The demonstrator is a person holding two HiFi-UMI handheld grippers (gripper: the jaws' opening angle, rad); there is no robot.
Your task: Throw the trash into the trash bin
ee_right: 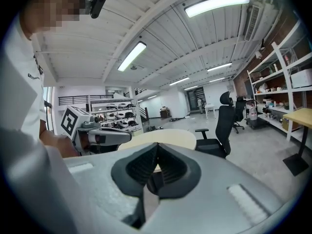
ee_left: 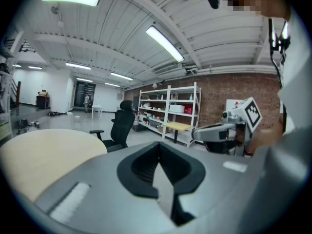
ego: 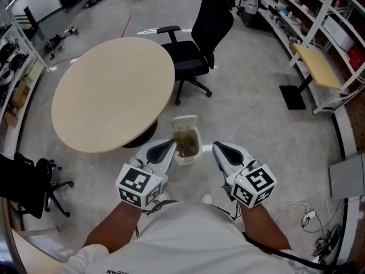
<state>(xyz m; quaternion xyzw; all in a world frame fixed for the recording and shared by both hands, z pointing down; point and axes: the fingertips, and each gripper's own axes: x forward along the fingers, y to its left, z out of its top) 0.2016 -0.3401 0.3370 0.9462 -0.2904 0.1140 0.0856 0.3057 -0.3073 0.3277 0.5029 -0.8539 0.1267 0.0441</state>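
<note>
A small white trash bin (ego: 186, 160) stands on the floor by the round table, its lid tipped up and brownish contents inside. My left gripper (ego: 167, 146) hovers just left of the bin and my right gripper (ego: 219, 147) just right of it, both held close to my body and pointing nearly level. In the left gripper view the left gripper (ee_left: 157, 152) has its jaws together with nothing between them. The right gripper (ee_right: 157, 155) looks the same in its own view. Each gripper also shows in the other's view.
A round beige table (ego: 111, 93) stands ahead on the left. A black office chair (ego: 199, 44) is behind it. Shelves (ego: 319, 16) and a small yellow desk (ego: 316, 66) line the right side. Another black chair (ego: 34, 187) is at lower left. Cables (ego: 311, 221) lie at lower right.
</note>
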